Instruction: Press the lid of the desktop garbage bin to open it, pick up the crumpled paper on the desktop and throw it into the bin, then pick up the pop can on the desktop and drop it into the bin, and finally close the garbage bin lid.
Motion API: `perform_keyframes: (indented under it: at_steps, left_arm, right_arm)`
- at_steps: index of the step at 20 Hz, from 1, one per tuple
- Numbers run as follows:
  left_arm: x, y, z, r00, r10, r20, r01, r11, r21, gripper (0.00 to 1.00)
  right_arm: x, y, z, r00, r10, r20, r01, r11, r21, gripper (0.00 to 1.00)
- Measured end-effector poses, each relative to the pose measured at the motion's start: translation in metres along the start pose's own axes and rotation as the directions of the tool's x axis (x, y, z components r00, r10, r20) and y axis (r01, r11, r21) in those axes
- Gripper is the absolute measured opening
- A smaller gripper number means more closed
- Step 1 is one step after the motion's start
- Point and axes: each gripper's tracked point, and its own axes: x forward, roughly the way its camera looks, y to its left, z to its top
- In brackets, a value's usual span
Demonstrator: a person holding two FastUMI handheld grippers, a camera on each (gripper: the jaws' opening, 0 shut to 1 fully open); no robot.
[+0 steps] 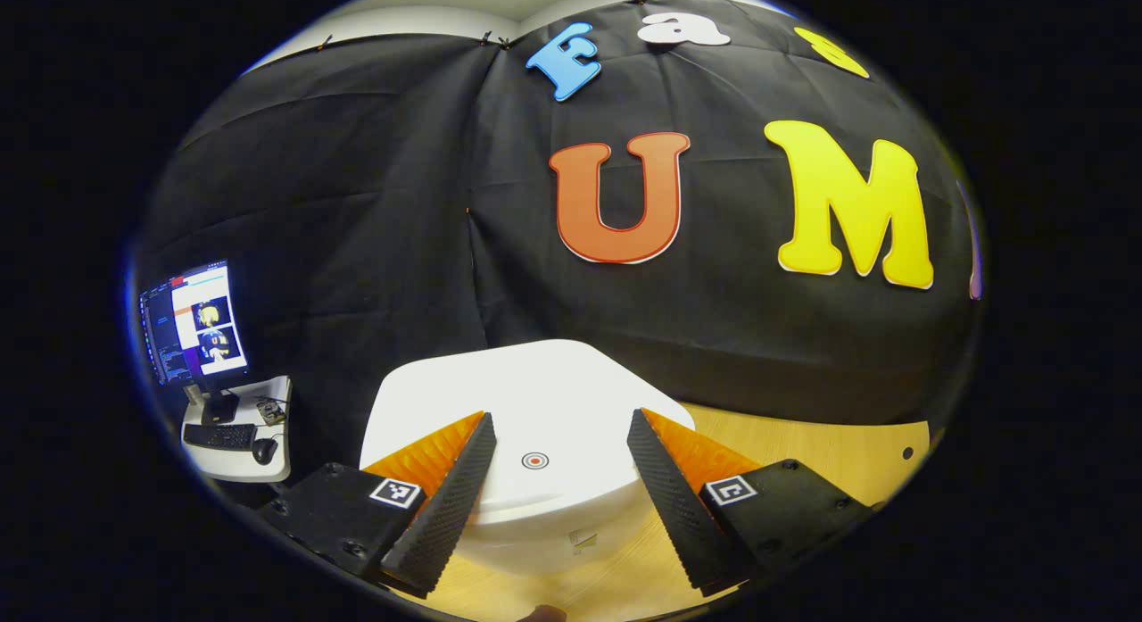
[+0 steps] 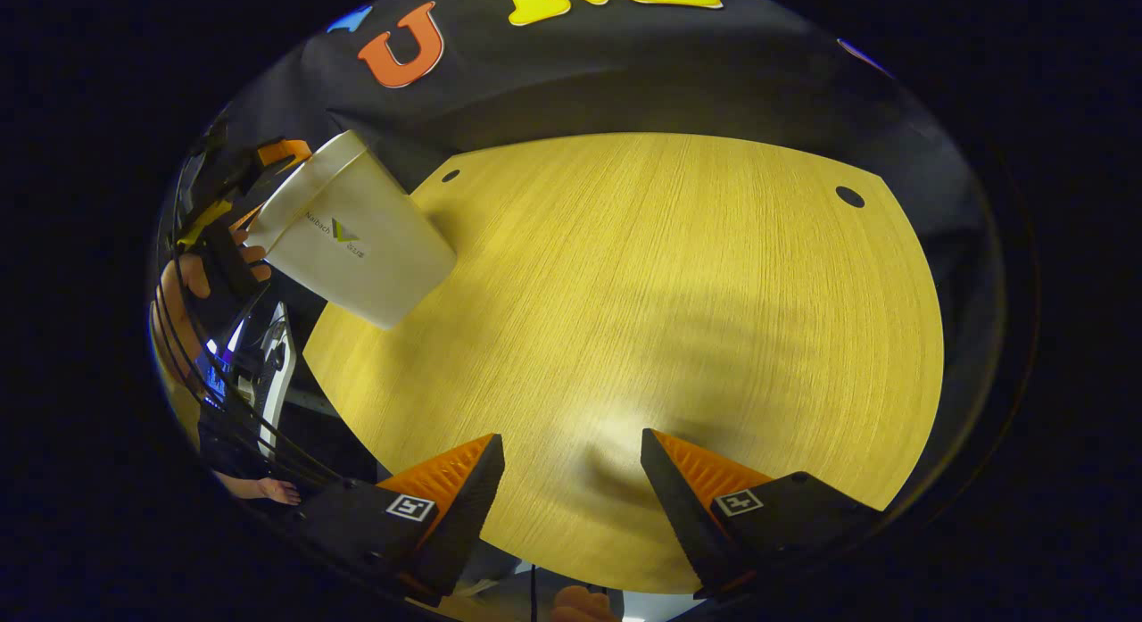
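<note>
The white desktop bin (image 1: 535, 443) stands right in front of my left gripper (image 1: 560, 430), its lid down and a small round target mark (image 1: 534, 460) on top. My left gripper is open, its fingers spread just above the lid on either side of the mark. In the right gripper view the same bin (image 2: 357, 238) stands at the table's far left corner, with the left gripper (image 2: 268, 171) and the hand (image 2: 178, 292) holding it over its top. My right gripper (image 2: 571, 457) is open above the bare wooden table (image 2: 642, 319), holding nothing.
A side desk with a lit monitor (image 1: 194, 323), keyboard (image 1: 219, 436) and mouse stands low at the left, off the table. The round wooden table has small holes (image 2: 849, 196) near its far edge. Cables (image 2: 232, 399) hang by the left hand.
</note>
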Motion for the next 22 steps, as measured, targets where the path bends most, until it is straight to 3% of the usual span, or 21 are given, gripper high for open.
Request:
perform_keyframes:
  at_steps: [2,5,9,12,13,15,17,20,22]
  left_arm:
    - [0.0,-0.001,0.003,1.0,0.016,0.011,-0.016,1.0,-0.003,0.98]
    - [-0.002,-0.002,0.005,1.0,0.011,-0.006,-0.01,0.998,0.07,0.98]
    - [-0.016,-0.007,0.004,0.997,-0.07,-0.045,0.073,0.996,0.058,0.96]
    - [-0.036,-0.005,0.017,0.991,-0.134,-0.016,0.134,0.989,0.063,0.97]
    - [-0.043,-0.006,0.022,0.987,-0.16,0.0,0.16,0.985,0.061,0.97]
    - [-0.06,-0.007,0.031,0.978,-0.207,0.024,0.205,0.976,0.071,0.97]
    - [-0.082,-0.013,0.034,0.96,-0.276,0.042,0.272,0.96,0.067,0.97]
    - [-0.115,-0.029,0.045,0.921,-0.385,0.063,0.381,0.922,0.063,0.97]
    - [-0.142,-0.047,0.06,0.868,-0.483,0.113,0.481,0.875,0.047,0.96]
  right_arm:
    - [-0.002,-0.002,0.0,1.0,0.0,0.001,0.0,1.0,0.019,0.97]
    - [-0.01,-0.008,0.003,1.0,-0.03,0.004,0.03,0.999,0.032,0.94]
    - [-0.03,-0.005,0.022,0.996,-0.074,0.05,0.073,0.997,0.014,0.97]
    - [-0.057,0.001,0.051,0.981,-0.119,0.154,0.12,0.993,0.003,0.94]
    - [-0.066,0.0,0.063,0.967,-0.153,0.203,0.156,0.988,0.003,0.97]
    - [-0.086,0.002,0.084,0.934,-0.209,0.289,0.219,0.976,-0.004,0.94]
    - [-0.108,0.01,0.106,0.892,-0.232,0.388,0.24,0.97,0.028,0.97]
    - [-0.146,0.027,0.132,0.799,-0.252,0.545,0.249,0.965,0.081,0.97]
    - [-0.169,0.035,0.141,0.735,-0.279,0.618,0.295,0.952,0.08,0.97]
